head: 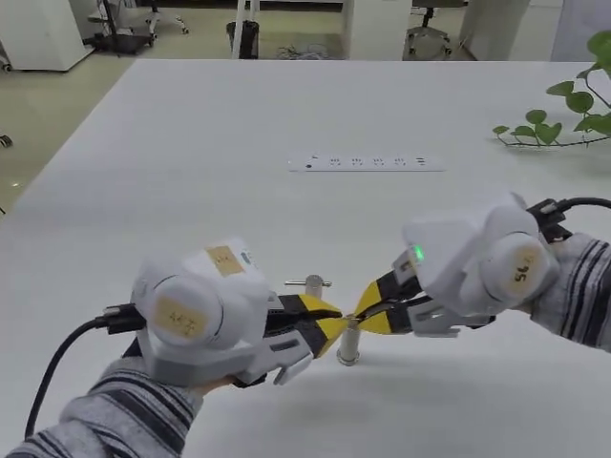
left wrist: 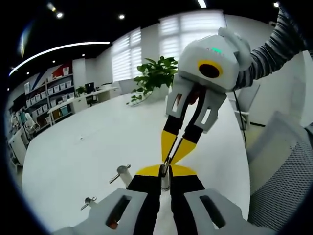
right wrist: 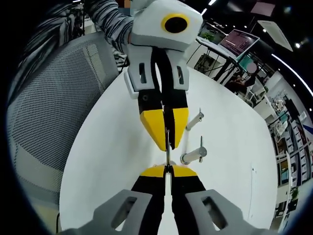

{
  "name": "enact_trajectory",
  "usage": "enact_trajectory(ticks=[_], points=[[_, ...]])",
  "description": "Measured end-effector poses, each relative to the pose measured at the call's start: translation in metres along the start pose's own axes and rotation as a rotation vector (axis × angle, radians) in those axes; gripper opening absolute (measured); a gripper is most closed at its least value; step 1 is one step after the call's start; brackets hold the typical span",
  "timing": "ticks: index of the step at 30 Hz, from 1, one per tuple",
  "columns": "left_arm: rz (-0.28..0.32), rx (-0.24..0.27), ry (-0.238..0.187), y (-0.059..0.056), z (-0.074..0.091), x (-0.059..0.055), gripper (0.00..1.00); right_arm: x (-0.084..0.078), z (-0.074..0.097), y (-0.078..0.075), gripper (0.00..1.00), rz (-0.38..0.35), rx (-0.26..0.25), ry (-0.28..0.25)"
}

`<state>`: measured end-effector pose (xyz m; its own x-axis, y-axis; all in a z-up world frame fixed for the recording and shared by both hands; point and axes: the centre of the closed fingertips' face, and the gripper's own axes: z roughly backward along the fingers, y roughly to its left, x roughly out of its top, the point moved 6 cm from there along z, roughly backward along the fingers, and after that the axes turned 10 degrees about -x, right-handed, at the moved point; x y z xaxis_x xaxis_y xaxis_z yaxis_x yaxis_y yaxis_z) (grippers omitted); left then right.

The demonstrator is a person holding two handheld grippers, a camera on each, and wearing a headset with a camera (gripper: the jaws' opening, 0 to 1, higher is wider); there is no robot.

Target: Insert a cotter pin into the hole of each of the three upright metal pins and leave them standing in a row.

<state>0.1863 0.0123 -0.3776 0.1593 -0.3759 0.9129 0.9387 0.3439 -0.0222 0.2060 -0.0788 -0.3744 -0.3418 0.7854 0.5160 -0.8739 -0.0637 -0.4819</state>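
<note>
A short upright metal pin (head: 348, 345) stands on the white table (head: 191, 172), and my left gripper (head: 331, 327) is shut on its upper part (left wrist: 165, 180). My right gripper (head: 370, 307) faces it from the right, shut on a thin cotter pin (right wrist: 167, 149) whose tip reaches the left gripper's yellow jaw tips (right wrist: 165, 131). In the left gripper view the cotter pin (left wrist: 170, 155) slants down from the right gripper (left wrist: 177, 148) to the pin's top. Two other metal pins (left wrist: 122, 172) (left wrist: 89, 200) stand just beyond, each with a cotter pin across its top.
A white power strip (head: 368, 163) lies mid-table, beyond the work. A leafy plant (head: 573, 110) reaches in at the far right edge. A grey mesh chair (right wrist: 44, 122) stands off the table's near side. One finished pin (head: 313, 283) stands just behind the grippers.
</note>
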Motion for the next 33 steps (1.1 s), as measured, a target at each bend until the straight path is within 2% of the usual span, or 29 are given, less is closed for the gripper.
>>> enact_trajectory(ticks=[7, 13, 22, 33], points=[[0.008, 0.049, -0.006, 0.003, -0.005, -0.003, 0.13, -0.014, 0.005, -0.003, 0.00, -0.024, -0.036, 0.048], [0.020, 0.077, 0.003, 0.005, -0.013, -0.008, 0.19, -0.027, 0.006, -0.003, 0.00, -0.054, -0.053, 0.085], [0.051, 0.101, 0.038, 0.008, -0.029, -0.020, 0.20, -0.044, 0.004, 0.002, 0.00, -0.072, -0.058, 0.133], [0.081, 0.113, 0.088, 0.012, -0.043, -0.032, 0.17, -0.056, -0.003, 0.008, 0.00, -0.098, -0.046, 0.160]])
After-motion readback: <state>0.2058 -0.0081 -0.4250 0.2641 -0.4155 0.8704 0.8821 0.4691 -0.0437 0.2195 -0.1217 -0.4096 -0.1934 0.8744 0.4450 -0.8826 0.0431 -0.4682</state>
